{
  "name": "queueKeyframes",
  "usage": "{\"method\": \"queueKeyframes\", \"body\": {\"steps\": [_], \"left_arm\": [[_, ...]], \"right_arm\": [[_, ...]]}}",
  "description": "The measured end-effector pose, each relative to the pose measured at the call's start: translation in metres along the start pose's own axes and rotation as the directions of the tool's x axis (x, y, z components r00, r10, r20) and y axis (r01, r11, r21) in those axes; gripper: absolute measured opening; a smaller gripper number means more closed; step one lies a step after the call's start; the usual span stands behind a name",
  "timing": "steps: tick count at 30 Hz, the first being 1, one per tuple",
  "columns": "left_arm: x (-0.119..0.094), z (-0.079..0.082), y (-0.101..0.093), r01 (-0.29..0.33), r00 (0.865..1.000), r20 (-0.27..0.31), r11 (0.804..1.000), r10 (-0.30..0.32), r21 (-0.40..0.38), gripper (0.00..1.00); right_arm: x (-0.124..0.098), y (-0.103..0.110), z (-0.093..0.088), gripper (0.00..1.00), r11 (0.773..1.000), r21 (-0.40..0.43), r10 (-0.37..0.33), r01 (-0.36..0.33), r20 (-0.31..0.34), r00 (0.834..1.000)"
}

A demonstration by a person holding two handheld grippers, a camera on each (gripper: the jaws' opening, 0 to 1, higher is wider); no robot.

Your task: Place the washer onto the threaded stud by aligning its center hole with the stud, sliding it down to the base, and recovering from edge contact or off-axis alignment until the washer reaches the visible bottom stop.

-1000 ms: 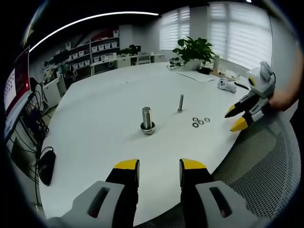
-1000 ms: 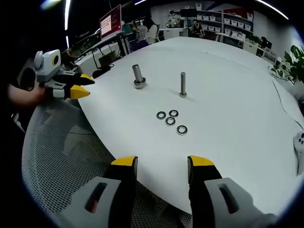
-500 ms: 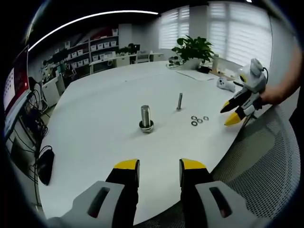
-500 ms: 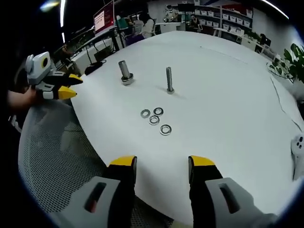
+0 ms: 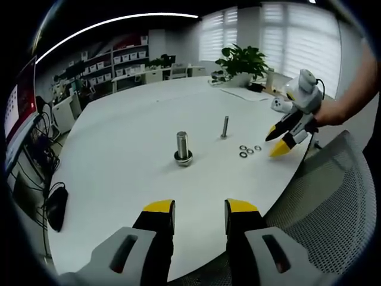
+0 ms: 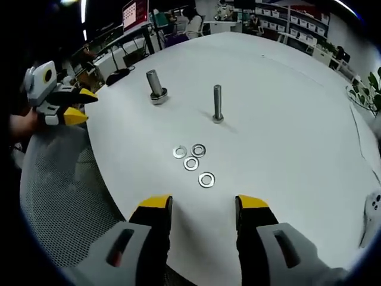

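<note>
A large white rounded worktop [image 6: 286, 107] carries the fasteners. In the right gripper view, four small silver metal washers [image 6: 192, 161] lie flat in a loose cluster near the worktop's near edge, three close together and one [image 6: 206, 179] set slightly apart on the near side. Beyond them a slim silver threaded stud [image 6: 217, 103] stands upright on its head, with no washer on it. To the left of the stud and well apart from it stands a thick silver bolt [image 6: 155, 86], upright, with a ring at its base. The right tool [image 6: 201, 205], grey with yellow tips, is over the near edge, just short of the washers; its jaws stand apart and hold nothing. The left tool [image 6: 74, 105] appears at the far left of that view, held by a hand [image 6: 24, 122] above a grey mesh chair back [image 6: 65, 196], off the worktop. In the left gripper view, the left tool [image 5: 200, 208] has its jaws apart and empty, and the right tool [image 5: 279, 140] is near the washers [image 5: 249, 150], held by a person's hand [image 5: 333, 113]. A green potted plant [image 5: 243, 62] stands at the far side of the worktop, and shelving with boxes [image 5: 128, 62] lines the far wall.
</note>
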State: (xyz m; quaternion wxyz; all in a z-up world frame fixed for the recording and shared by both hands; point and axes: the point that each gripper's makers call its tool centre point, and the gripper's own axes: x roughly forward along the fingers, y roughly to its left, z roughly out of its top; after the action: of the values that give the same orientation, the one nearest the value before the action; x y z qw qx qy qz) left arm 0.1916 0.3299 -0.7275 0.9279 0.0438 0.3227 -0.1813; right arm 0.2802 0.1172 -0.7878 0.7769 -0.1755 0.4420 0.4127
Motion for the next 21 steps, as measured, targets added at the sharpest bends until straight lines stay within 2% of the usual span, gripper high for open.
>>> {"method": "queueKeyframes", "body": {"steps": [11, 21], "left_arm": [[0.0004, -0.0004, -0.0001, 0.0, 1.0, -0.001, 1.0, 0.0, 0.002, 0.31], [-0.0001, -0.0013, -0.0013, 0.004, 1.0, -0.002, 1.0, -0.004, 0.005, 0.31]], "right_arm": [[0.0064, -0.0006, 0.0001, 0.45, 0.999, -0.037, 0.025, -0.027, -0.046, 0.999], [0.0104, -0.0008, 0.0065, 0.44, 0.998, -0.047, 0.041, -0.044, -0.051, 0.998]]}}
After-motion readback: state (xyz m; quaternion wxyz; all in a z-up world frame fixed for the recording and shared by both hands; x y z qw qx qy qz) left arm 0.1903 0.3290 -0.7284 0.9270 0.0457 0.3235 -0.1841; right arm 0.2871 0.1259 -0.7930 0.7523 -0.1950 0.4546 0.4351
